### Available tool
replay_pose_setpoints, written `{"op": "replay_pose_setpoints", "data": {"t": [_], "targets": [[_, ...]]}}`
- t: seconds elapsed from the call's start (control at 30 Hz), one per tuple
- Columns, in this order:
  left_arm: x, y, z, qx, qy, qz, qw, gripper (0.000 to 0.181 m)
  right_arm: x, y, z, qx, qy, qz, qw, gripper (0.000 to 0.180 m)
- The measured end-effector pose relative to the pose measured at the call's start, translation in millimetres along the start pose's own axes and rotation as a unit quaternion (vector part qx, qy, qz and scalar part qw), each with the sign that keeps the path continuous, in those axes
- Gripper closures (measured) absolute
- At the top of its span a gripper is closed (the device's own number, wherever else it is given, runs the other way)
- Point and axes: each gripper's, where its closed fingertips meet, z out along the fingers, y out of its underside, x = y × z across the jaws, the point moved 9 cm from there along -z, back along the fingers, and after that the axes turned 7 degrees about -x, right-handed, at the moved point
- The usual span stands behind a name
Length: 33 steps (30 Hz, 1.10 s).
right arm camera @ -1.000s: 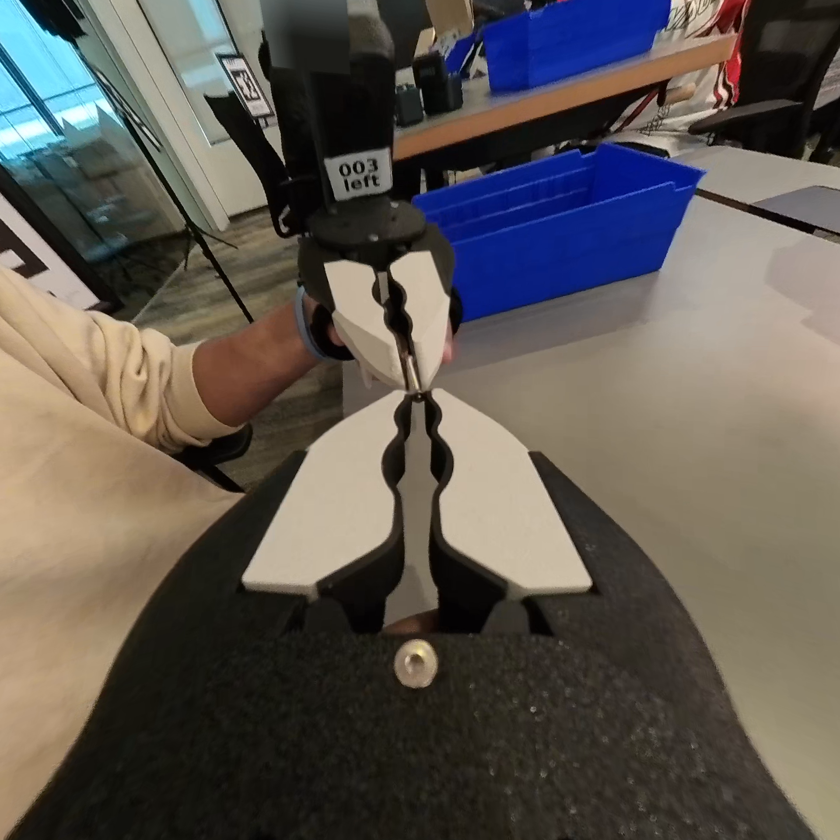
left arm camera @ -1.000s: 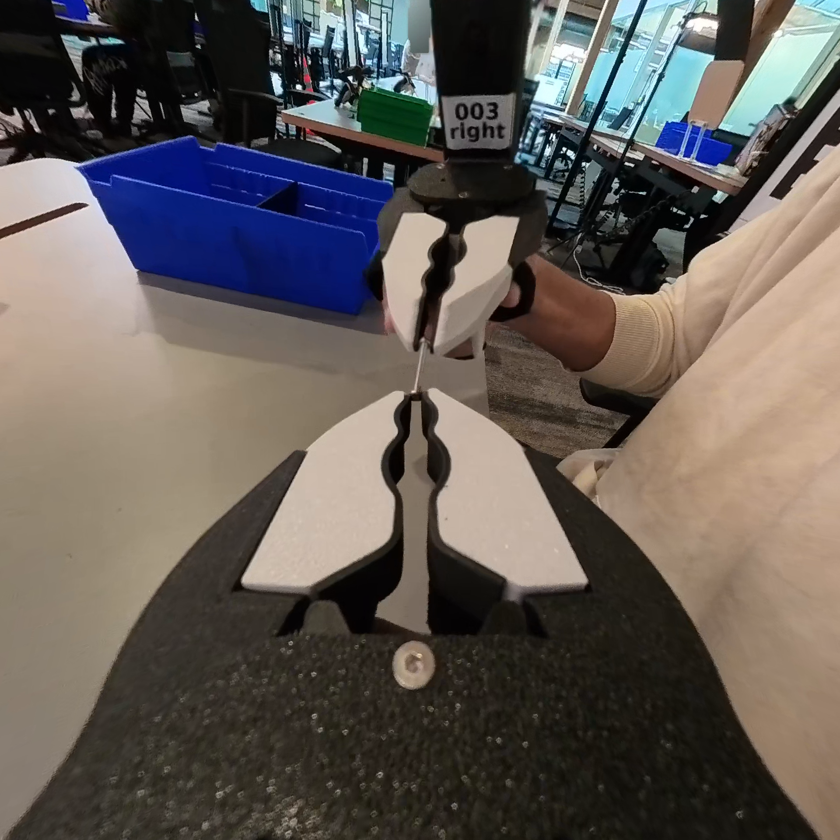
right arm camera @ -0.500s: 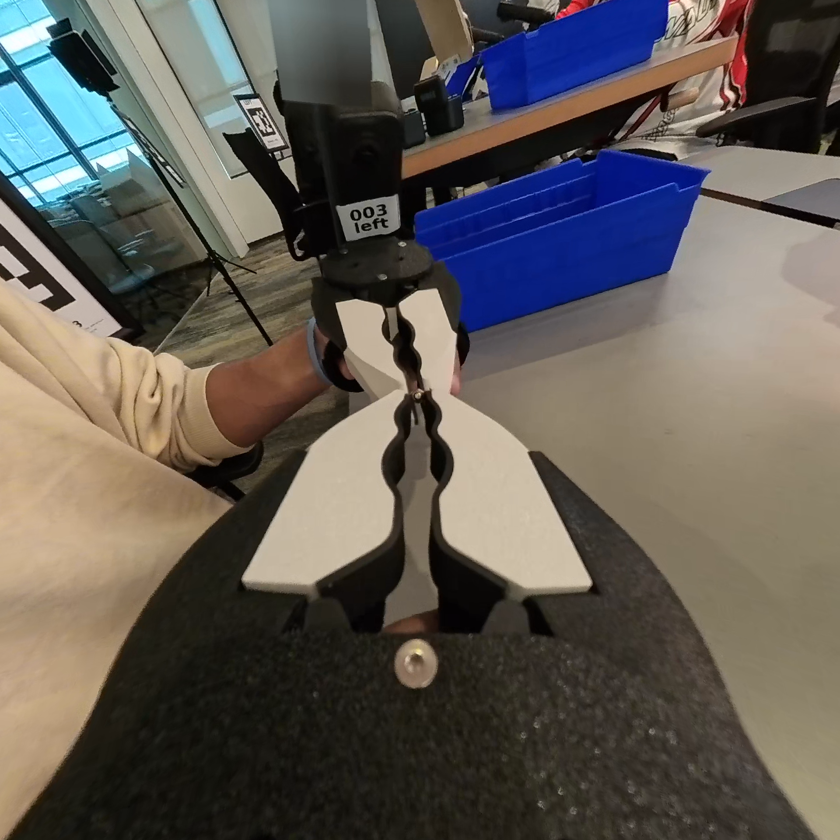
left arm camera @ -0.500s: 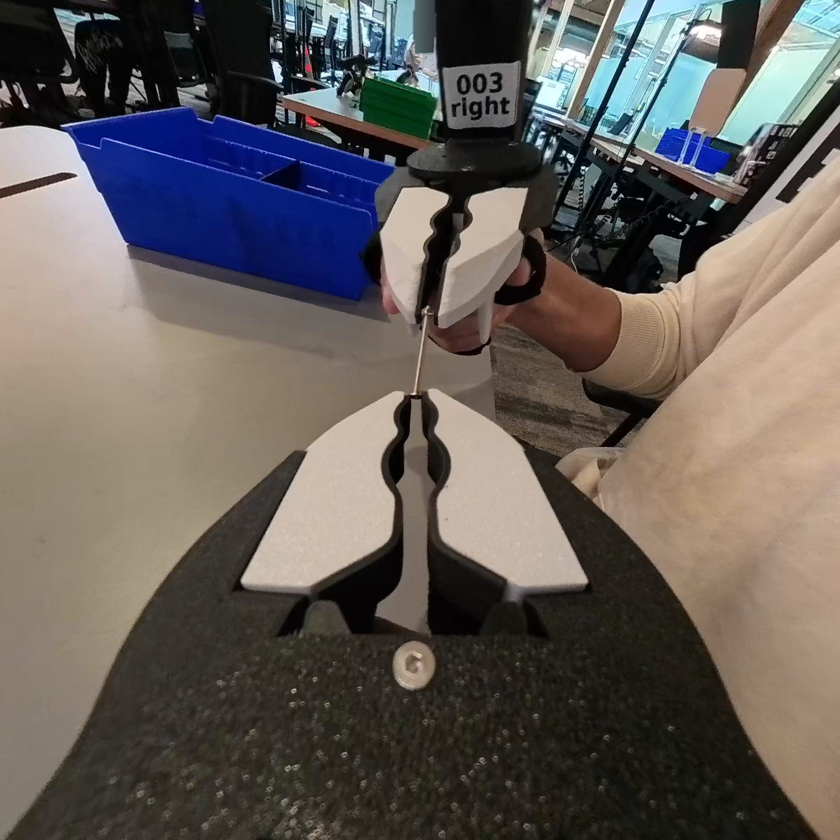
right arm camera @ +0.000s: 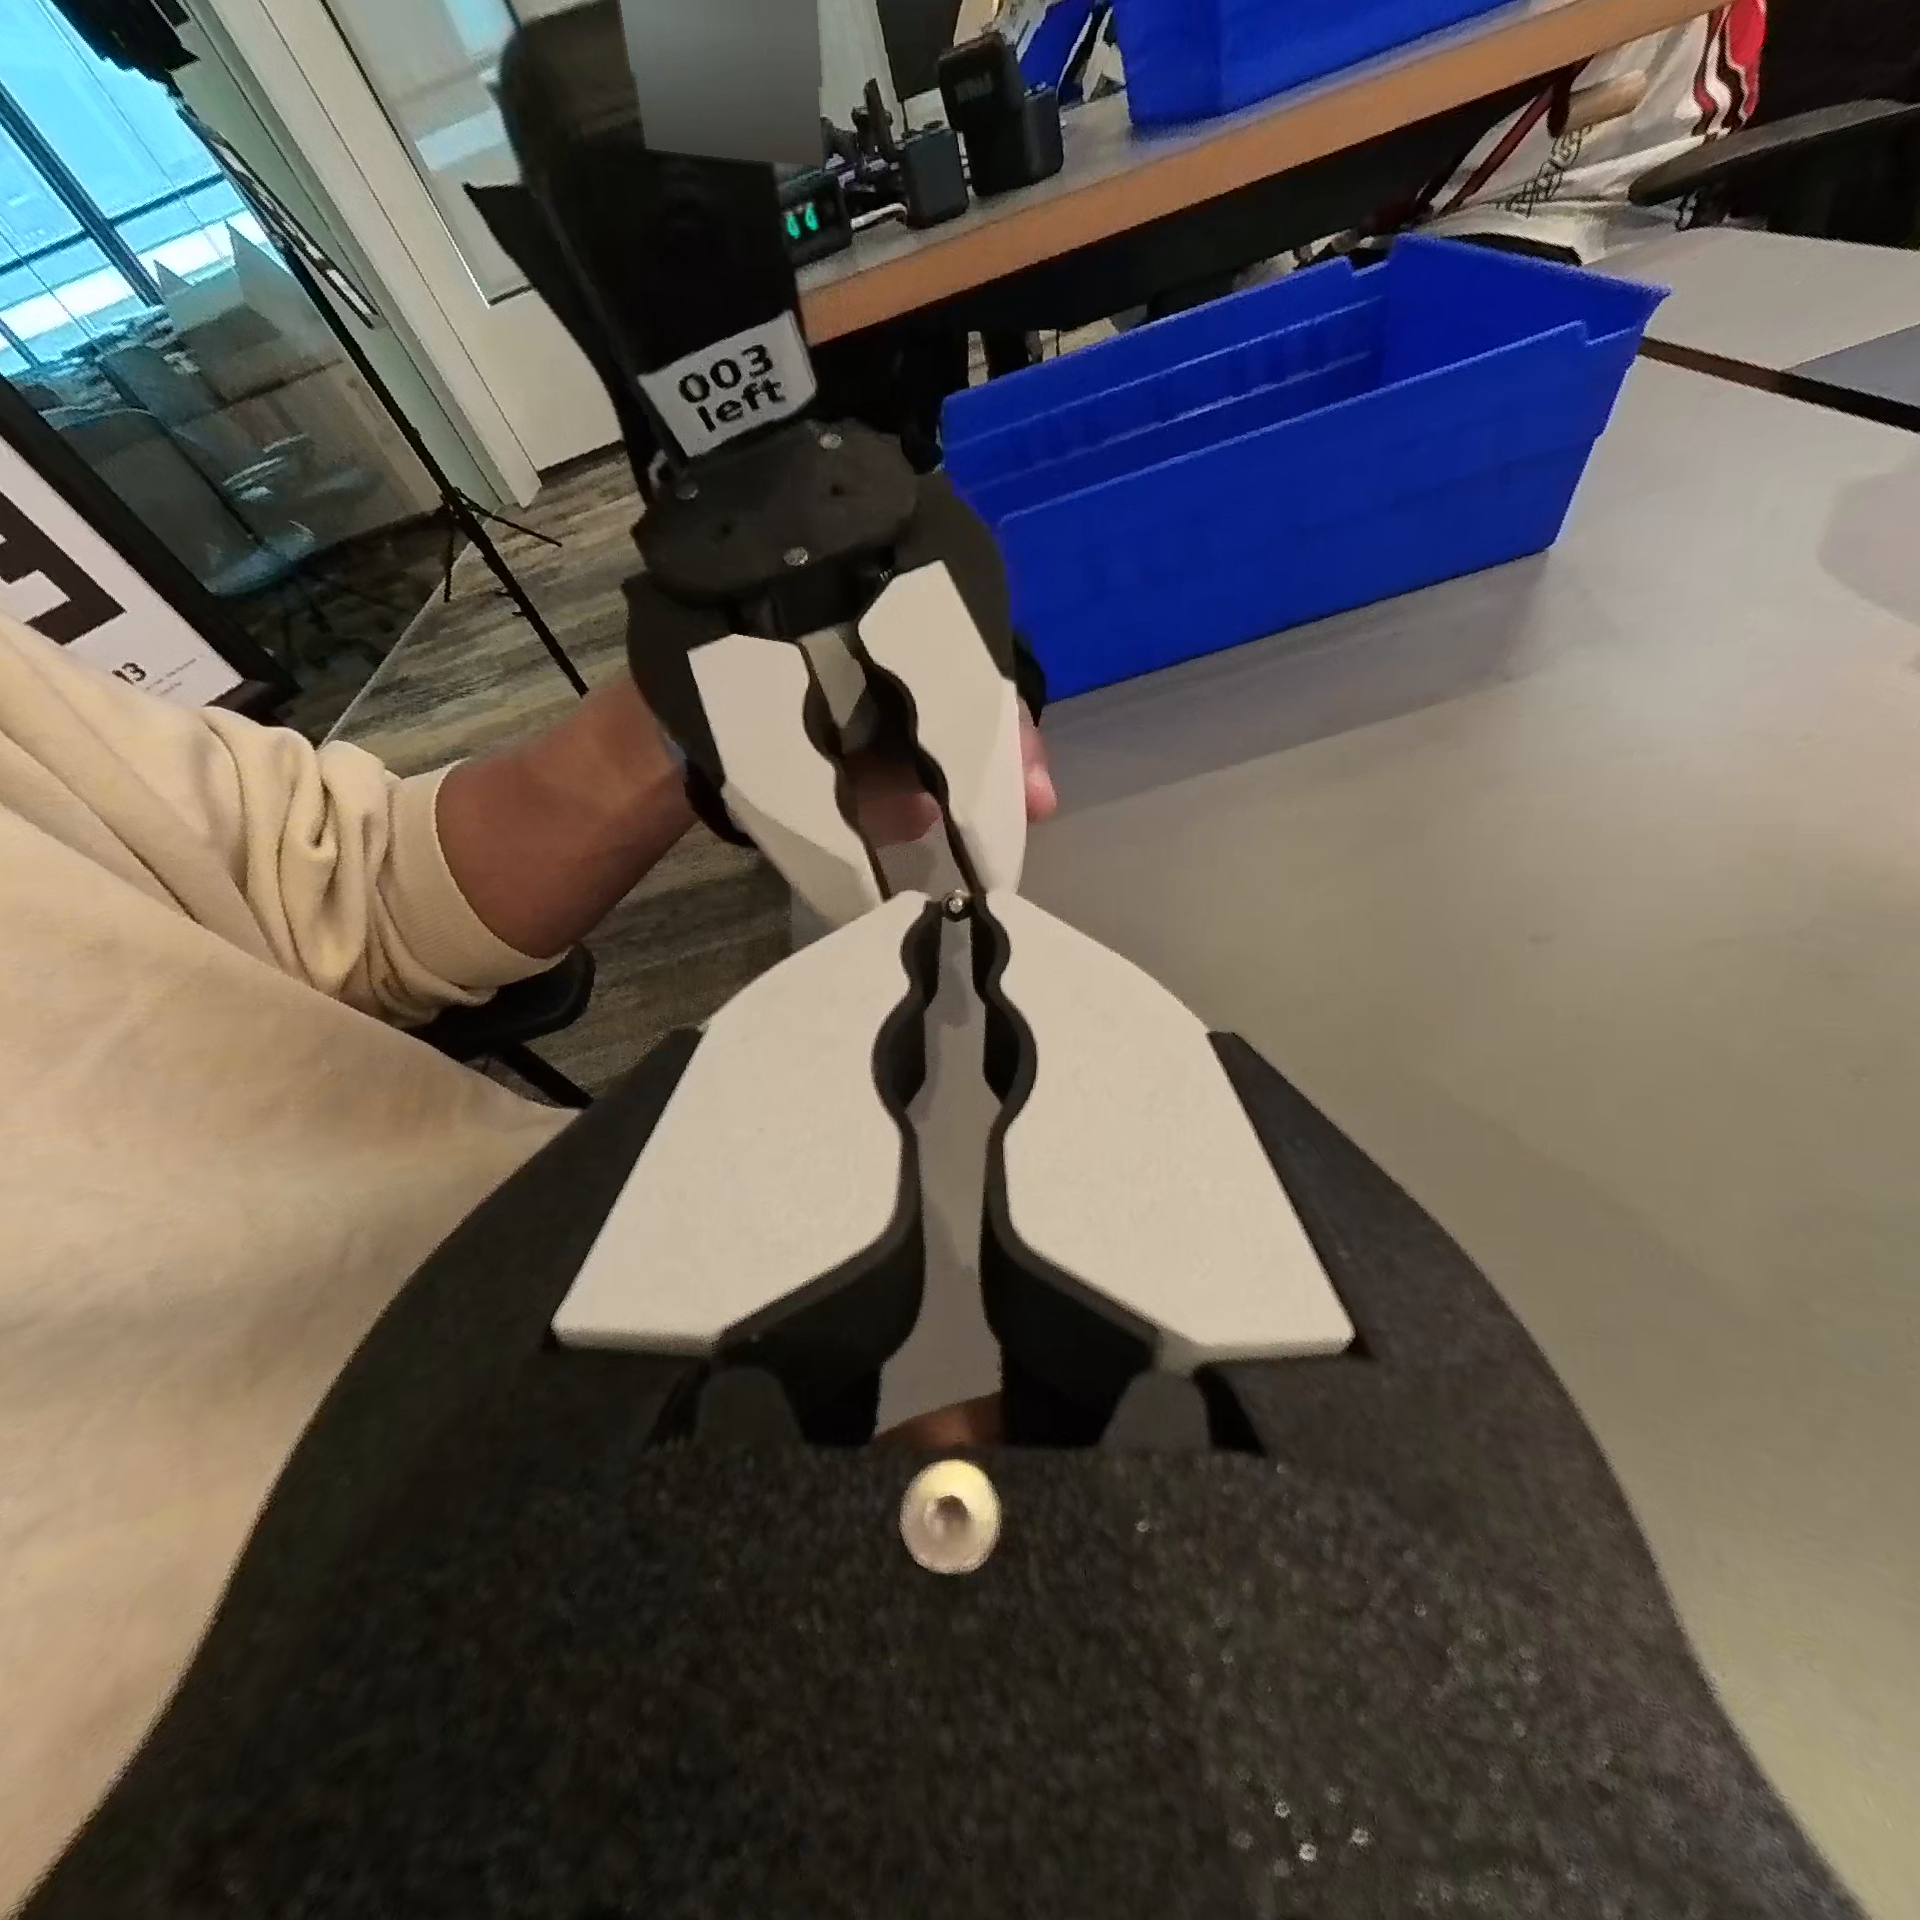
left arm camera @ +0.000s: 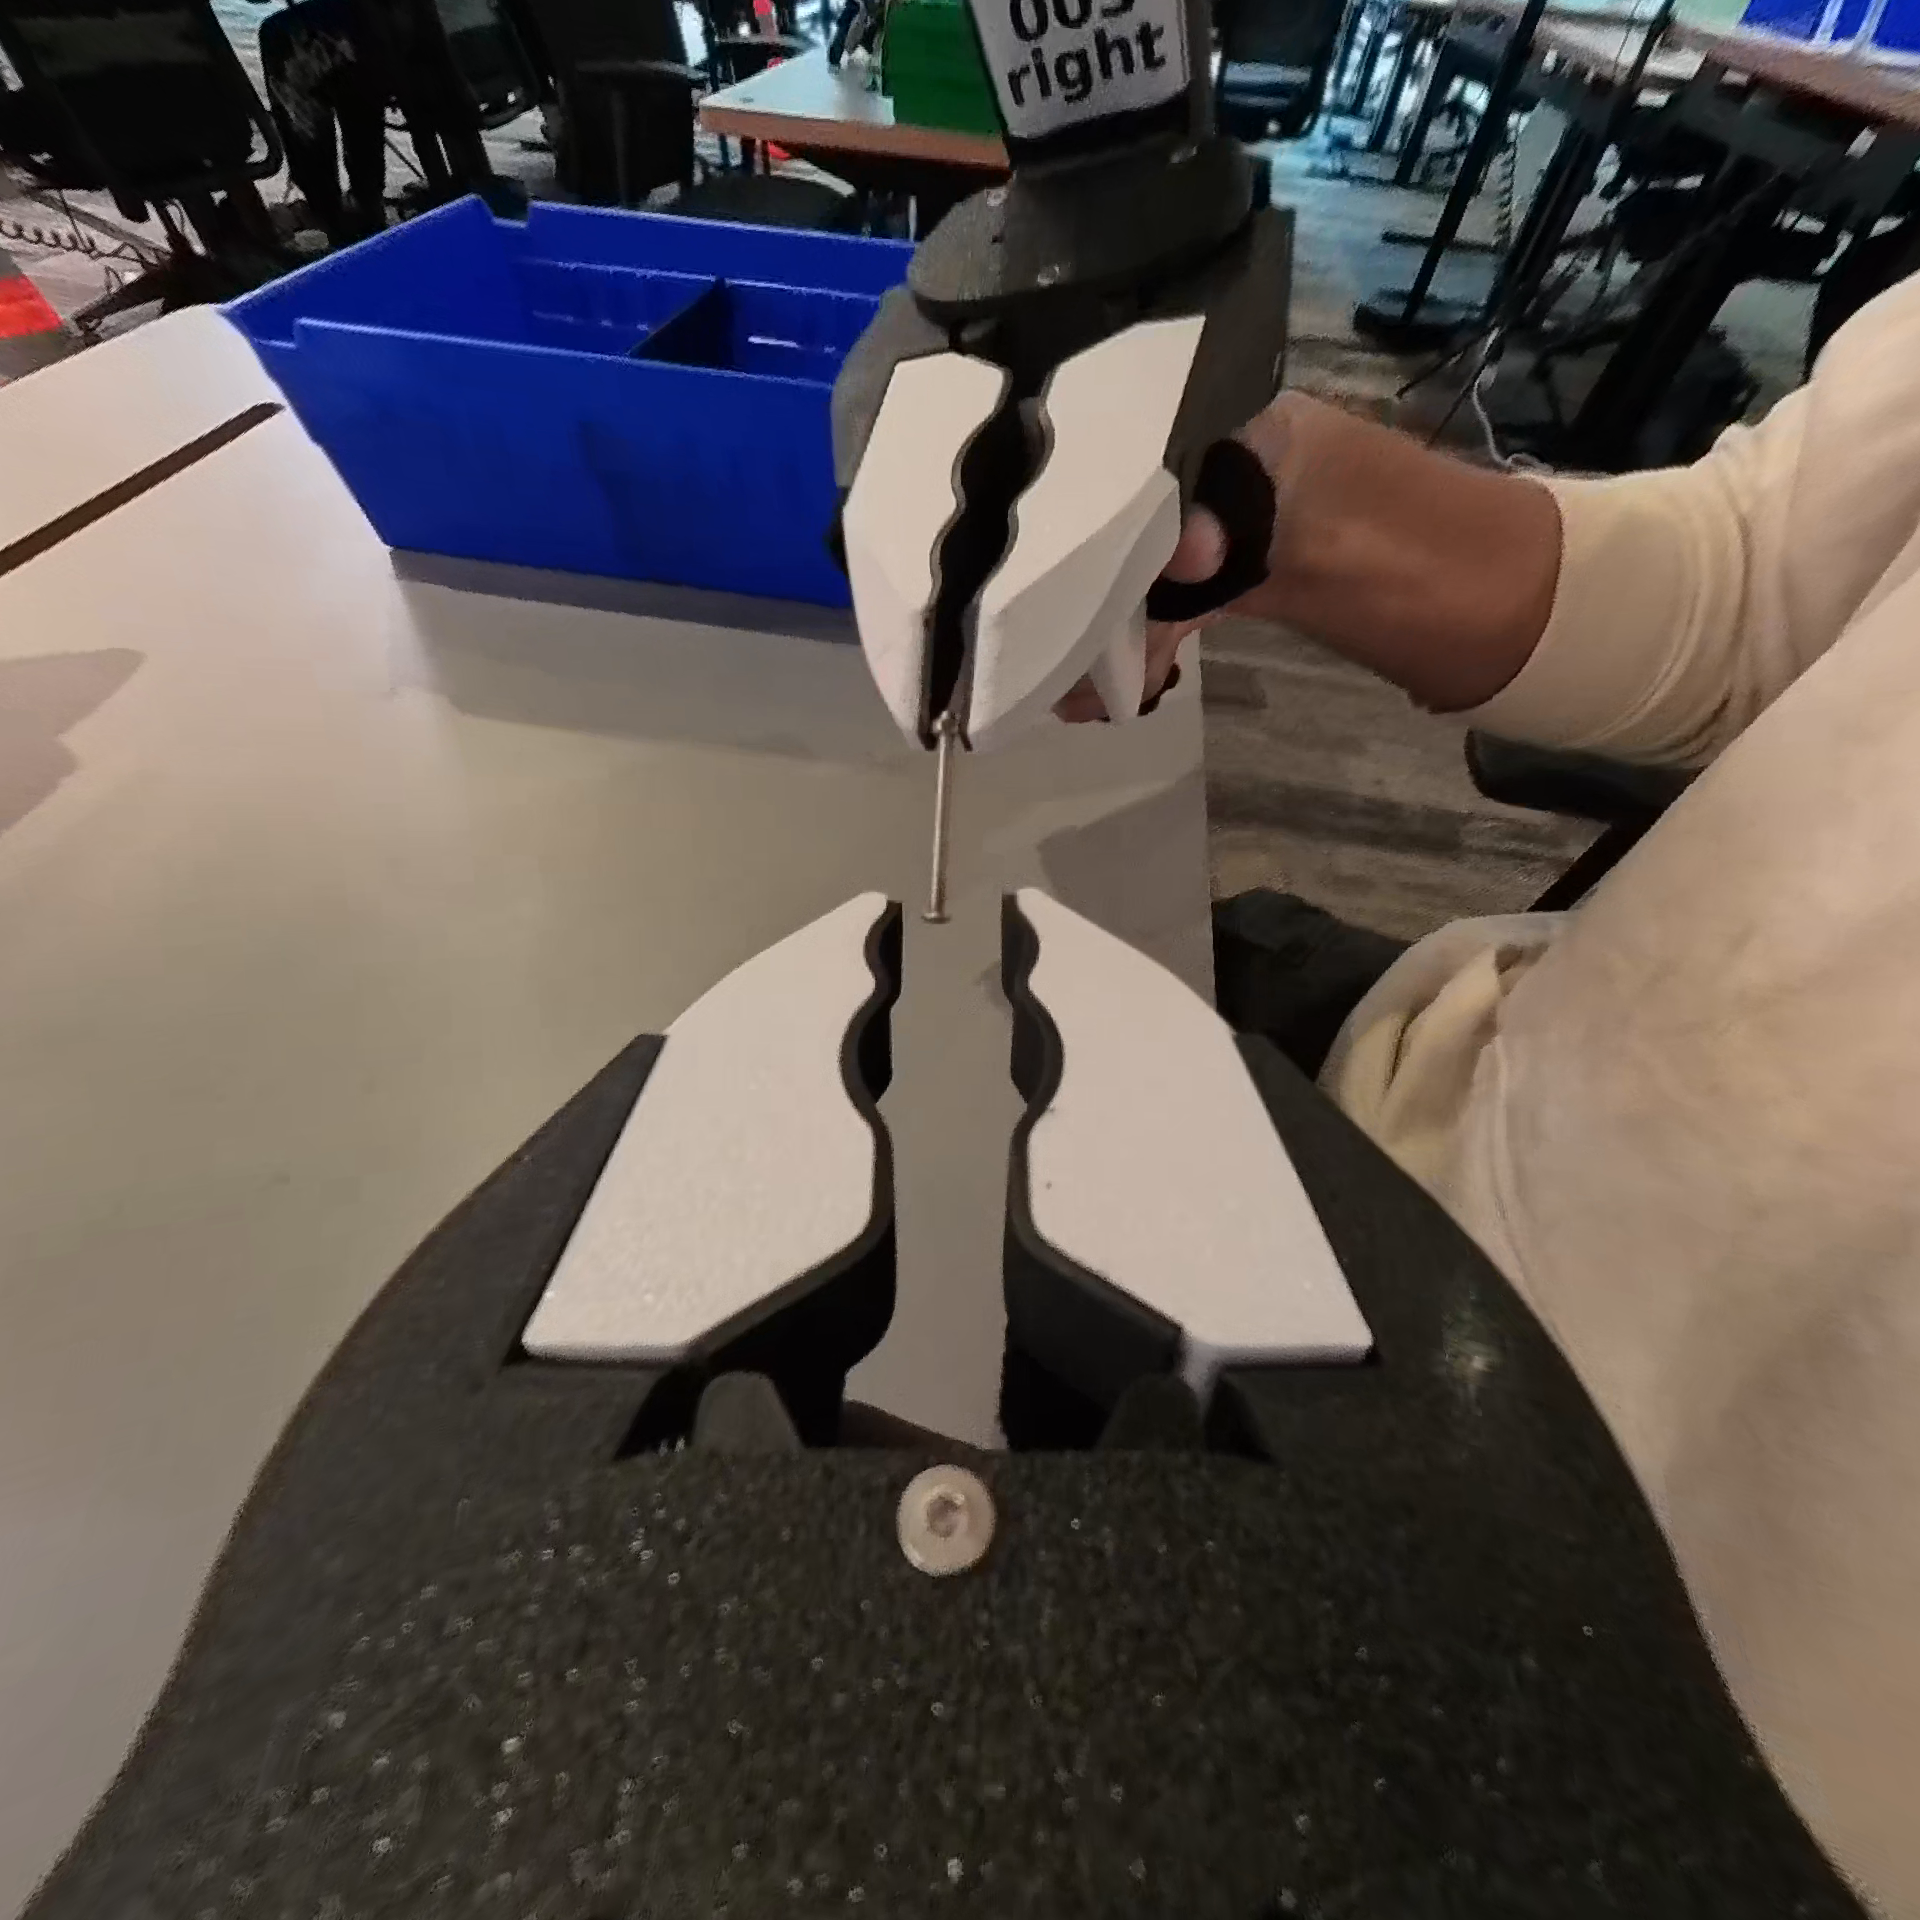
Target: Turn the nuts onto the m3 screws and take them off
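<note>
A thin metal screw (left arm camera: 938, 821) hangs from my right gripper (left arm camera: 940, 722), which is shut on its upper end, where a small nut sits. In the right wrist view my right gripper (right arm camera: 951, 909) pinches that small metal piece (right arm camera: 951, 906) at its tips. My left gripper (left arm camera: 951, 914) is open. The screw's lower end hangs in the gap between its fingertips and touches neither one. In the right wrist view my left gripper (right arm camera: 930, 873) faces the right one tip to tip, its jaws apart. Both are held above the near edge of the grey table (left arm camera: 312, 831).
A blue divided bin (left arm camera: 582, 457) stands on the table behind the grippers, and it also shows in the right wrist view (right arm camera: 1299, 488). The person's cream sleeves (left arm camera: 1662, 935) are close on the side. Other desks and chairs stand beyond the table. My left and right fingertips are right by each other.
My left gripper has opened and let go of the screw. The screw stays in my right gripper, which is still shut.
</note>
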Motion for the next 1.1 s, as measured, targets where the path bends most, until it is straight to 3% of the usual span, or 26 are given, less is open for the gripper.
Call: {"op": "replay_pose_setpoints", "data": {"t": [0.13,0.23,0.43,0.53,0.6,0.8,1.1], "targets": [[2,-1,4,-0.008,-0.007,0.007,1.0,0.164,-2,-2,0,0.0,-0.002,-0.002,1.0,0.175],[1,0,4,-0.006,-0.01,0.007,1.0,0.176,-4,-2,1,-0.004,-0.005,-0.006,1.0,0.175],[-1,1,7,-0.002,-0.015,0.004,1.0,0.176,-2,-1,0,0.0,0.013,-0.006,1.0,0.174],[-10,5,7,0.04,-0.009,-0.026,0.999,0.177,-1,-1,-7,0.048,0.023,0.0,0.999,0.152],[-20,10,4,0.088,-0.009,-0.066,0.994,0.177,4,7,-13,0.078,0.041,0.012,0.996,0.147],[-35,22,-1,0.189,-0.046,-0.125,0.973,0.177,15,45,-23,0.176,0.081,0.049,0.98,0.15],[-37,29,5,0.158,-0.073,-0.111,0.978,0.177,13,61,-21,0.185,0.115,0.039,0.975,0.156]]}}
